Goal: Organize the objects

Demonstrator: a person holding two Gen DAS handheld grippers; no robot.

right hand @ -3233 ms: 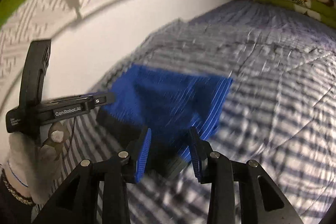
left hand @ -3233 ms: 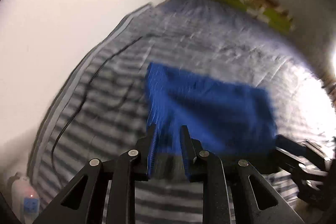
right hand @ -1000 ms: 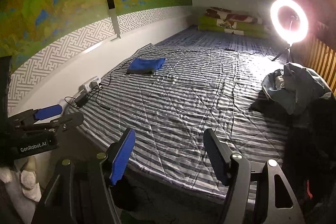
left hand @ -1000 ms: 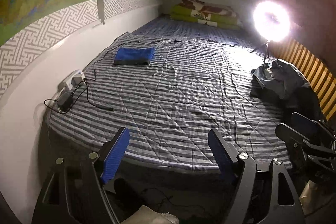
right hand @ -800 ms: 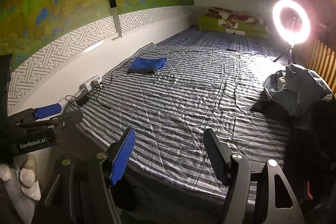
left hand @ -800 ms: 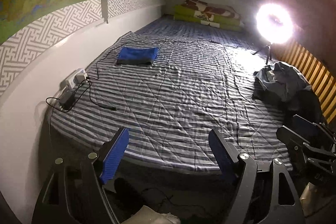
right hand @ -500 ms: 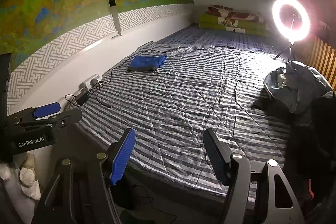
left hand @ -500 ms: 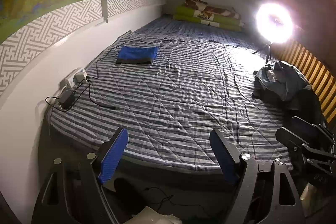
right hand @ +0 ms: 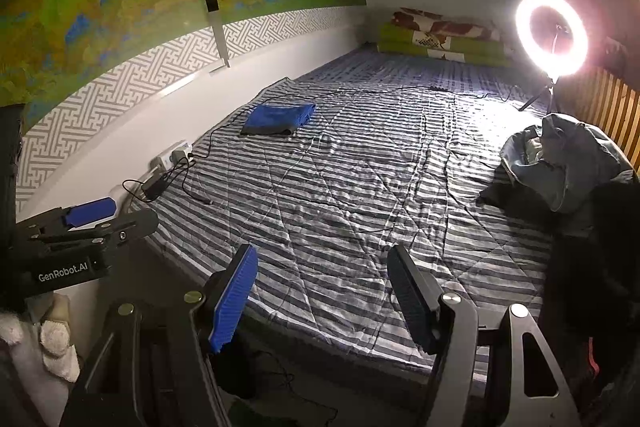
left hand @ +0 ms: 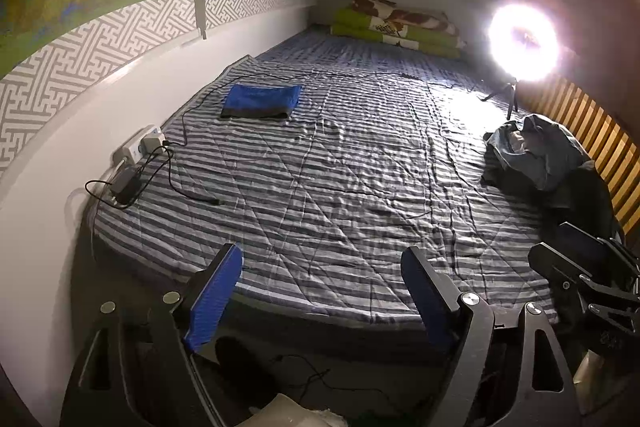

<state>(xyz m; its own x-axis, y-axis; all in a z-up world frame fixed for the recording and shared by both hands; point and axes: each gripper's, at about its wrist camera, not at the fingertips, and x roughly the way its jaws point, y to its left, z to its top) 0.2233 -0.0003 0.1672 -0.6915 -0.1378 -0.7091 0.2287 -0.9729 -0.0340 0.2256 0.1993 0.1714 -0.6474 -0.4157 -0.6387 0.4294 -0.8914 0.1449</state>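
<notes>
Since three seconds ago both have let go and pulled back off the bed (left hand: 320, 187): my left hand-held gripper (left hand: 322, 287) hangs level, wide open and empty, the folded blue towel (left hand: 261, 101) far ahead by the wall, while my right hand-held gripper (right hand: 322, 291) hovers equally wide and empty, towel (right hand: 278, 119) distant.

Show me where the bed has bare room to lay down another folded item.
The striped bedspread lies bare between the folded blue cloth and the heap of clothes. The wall edge is crowded with power strip and cables.
</notes>
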